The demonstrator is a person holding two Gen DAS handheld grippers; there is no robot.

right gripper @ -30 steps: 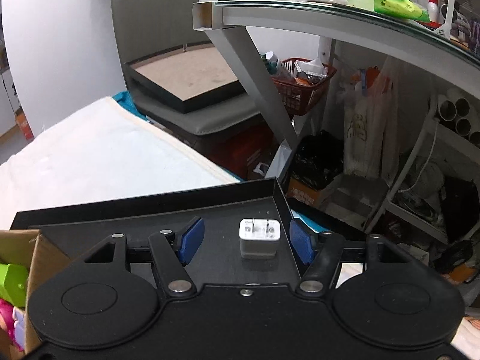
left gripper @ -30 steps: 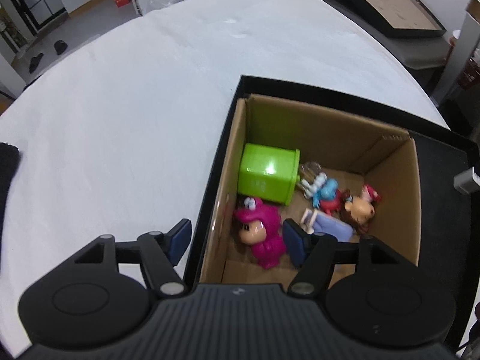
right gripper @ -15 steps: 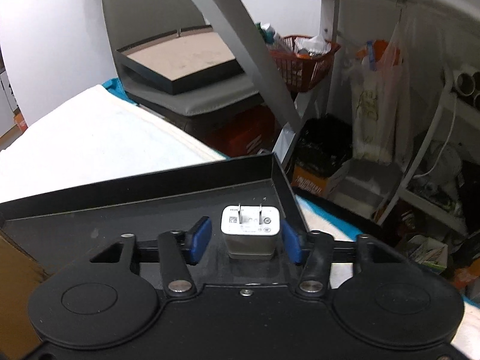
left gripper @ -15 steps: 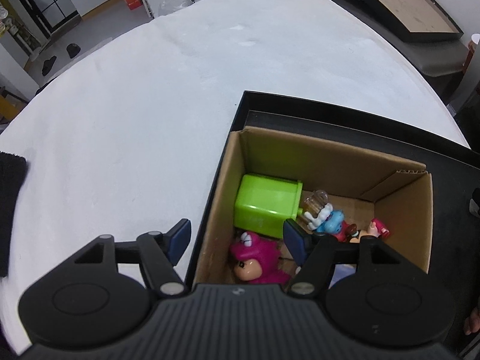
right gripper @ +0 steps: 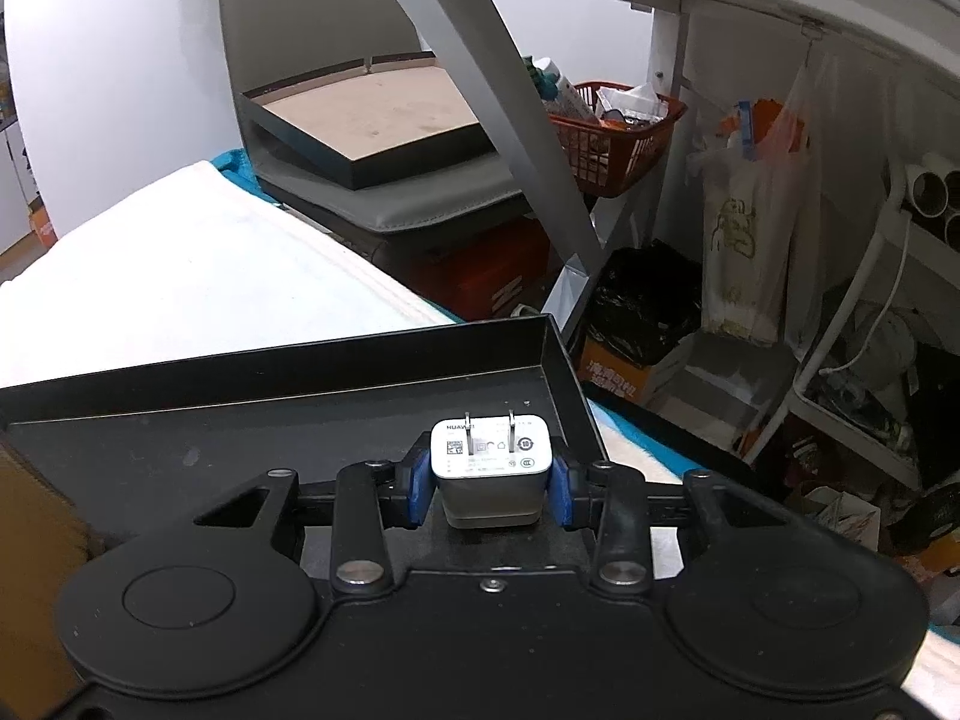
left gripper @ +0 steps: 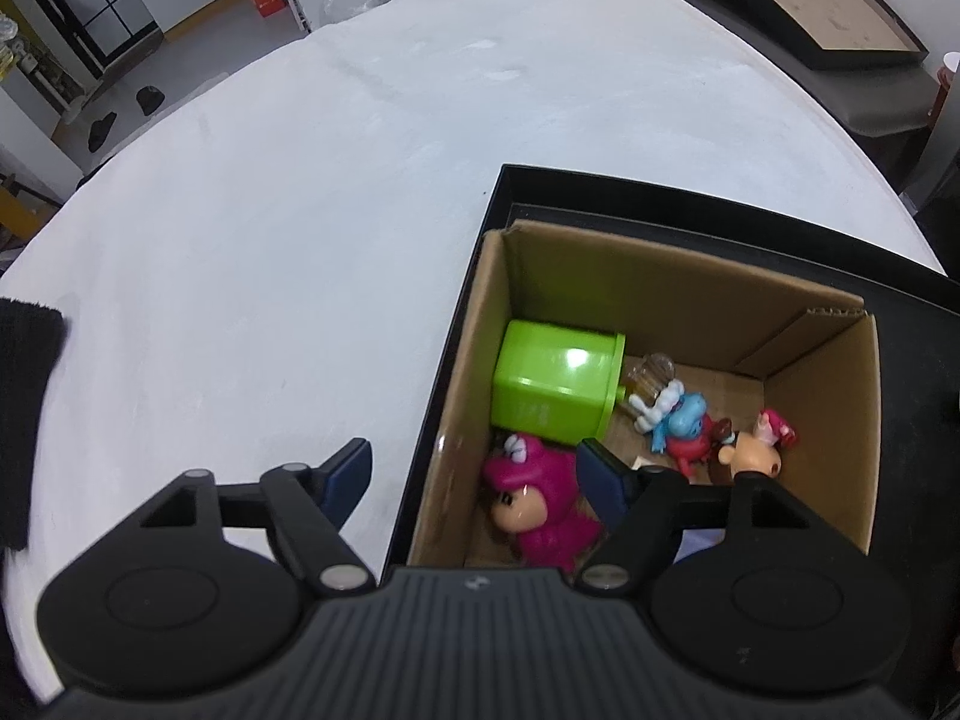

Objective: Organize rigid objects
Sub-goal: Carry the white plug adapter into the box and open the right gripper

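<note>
In the right wrist view my right gripper is shut on a white plug charger, prongs pointing away, over the black tray. In the left wrist view my left gripper is open and empty, straddling the left wall of a cardboard box that stands in the black tray. The box holds a green container on its side, a pink figure, a blue figure, a small jar and a brown-faced doll.
The white table spreads left of the tray, with a black cloth at its left edge. Beyond the table's right edge are a grey chair with a framed board, a metal frame leg, a red basket and clutter.
My right gripper has closed on the white charger, which stood free between the open fingers before. My left gripper has pulled back and up from the box, still open.
</note>
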